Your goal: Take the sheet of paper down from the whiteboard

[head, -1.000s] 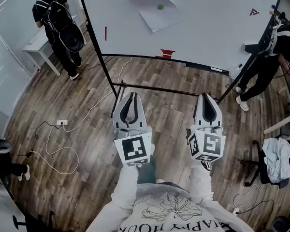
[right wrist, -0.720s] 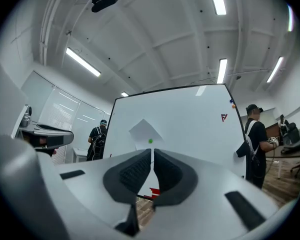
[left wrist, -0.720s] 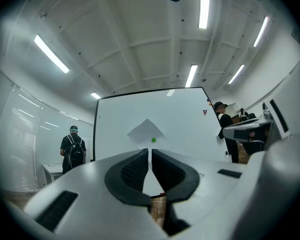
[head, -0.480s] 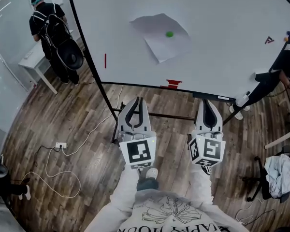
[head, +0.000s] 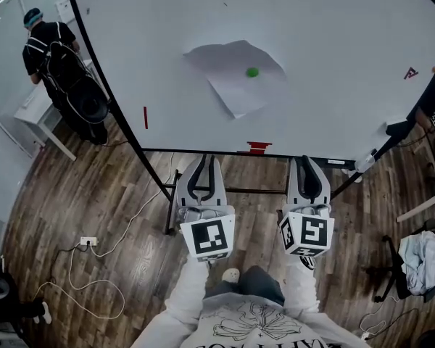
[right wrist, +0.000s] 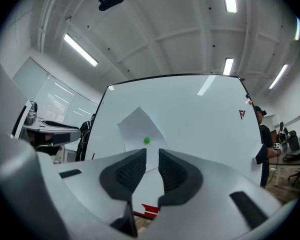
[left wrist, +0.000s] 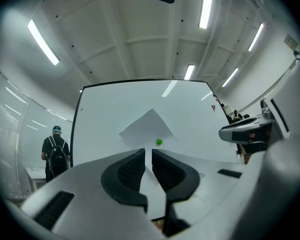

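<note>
— How many grippers are there, and how do their fingers stand?
— Two. The left gripper (left wrist: pixel 148 154) has its dark ribbed pads pressed all but together, with only a slit between them and nothing in it. The right gripper (right wrist: pixel 152 155) has just been opening its jaws. They stand a little apart, with nothing between them. Neither gripper touches anything.
— And past the tips?
— One large white whiteboard (head: pixel 326 42) in a black frame stands straight ahead of both. On it hangs one white sheet of paper (head: pixel 230 85), tilted and creased, pinned by one small round green magnet (head: pixel 253 72). In the head view the sheet sits above and between the two grippers, well apart from both.
— Anything else on the board?
— One short red stroke (head: pixel 145 117) near the left edge, one red block (head: pixel 258 148) on the bottom rim, and one small red triangular mark (head: pixel 411 72) at the far right, too small to read.
— Labels?
— Each gripper bears a cube with black-and-white square markers (head: pixel 208 236), and no words.
— People?
— Two bystanders. One person in dark clothing with a backpack (head: pixel 51 49) stands left of the board, and a second person (head: pixel 431 107) is at its right edge. Both are on the wood-plank floor (head: pixel 94 194).
</note>
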`<state>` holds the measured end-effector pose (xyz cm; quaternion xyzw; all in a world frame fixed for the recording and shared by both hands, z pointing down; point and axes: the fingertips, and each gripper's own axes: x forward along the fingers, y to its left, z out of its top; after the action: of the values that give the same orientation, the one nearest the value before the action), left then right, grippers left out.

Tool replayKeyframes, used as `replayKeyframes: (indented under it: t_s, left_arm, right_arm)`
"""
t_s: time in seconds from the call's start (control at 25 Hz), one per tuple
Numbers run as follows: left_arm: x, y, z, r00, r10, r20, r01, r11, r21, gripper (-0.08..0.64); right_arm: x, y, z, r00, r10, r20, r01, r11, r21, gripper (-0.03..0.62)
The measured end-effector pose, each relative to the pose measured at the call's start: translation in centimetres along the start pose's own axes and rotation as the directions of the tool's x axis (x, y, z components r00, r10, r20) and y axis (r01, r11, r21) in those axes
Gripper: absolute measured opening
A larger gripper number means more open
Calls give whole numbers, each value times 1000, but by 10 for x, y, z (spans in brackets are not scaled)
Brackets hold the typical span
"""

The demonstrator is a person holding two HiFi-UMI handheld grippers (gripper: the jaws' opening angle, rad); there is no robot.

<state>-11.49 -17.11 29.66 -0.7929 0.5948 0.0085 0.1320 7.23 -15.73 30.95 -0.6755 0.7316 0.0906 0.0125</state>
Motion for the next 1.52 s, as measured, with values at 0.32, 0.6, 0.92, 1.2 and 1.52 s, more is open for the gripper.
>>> replayKeyframes:
  t_s: [0.32, 0.6, 0.92, 1.2, 1.52]
  left_arm:
    - [56, -14, -17, 999, -14, -42, 15, 1000, 4, 81]
    - [131, -38, -17, 998, -25, -53, 28, 998, 54, 147]
    - [225, -59, -19, 994, -46, -100, 60, 988, 142, 190]
    - [271, -57, -19, 994, -36, -106, 53, 986, 156, 206]
    - [292, -63, -20, 987, -82, -136, 104, 982, 160, 195]
  right_arm:
    - [52, -16, -16, 999, 40, -10, -40, 999, -6, 72]
    - [120, -47, -8, 992, 120, 40, -117, 991, -69, 89]
    - [195, -54, 13, 951, 291, 107, -264, 941, -210, 121]
    - [237, -44, 31, 910, 391, 139, -351, 904, -245, 132]
    - [260, -36, 33, 890, 433, 140, -388, 882, -267, 127]
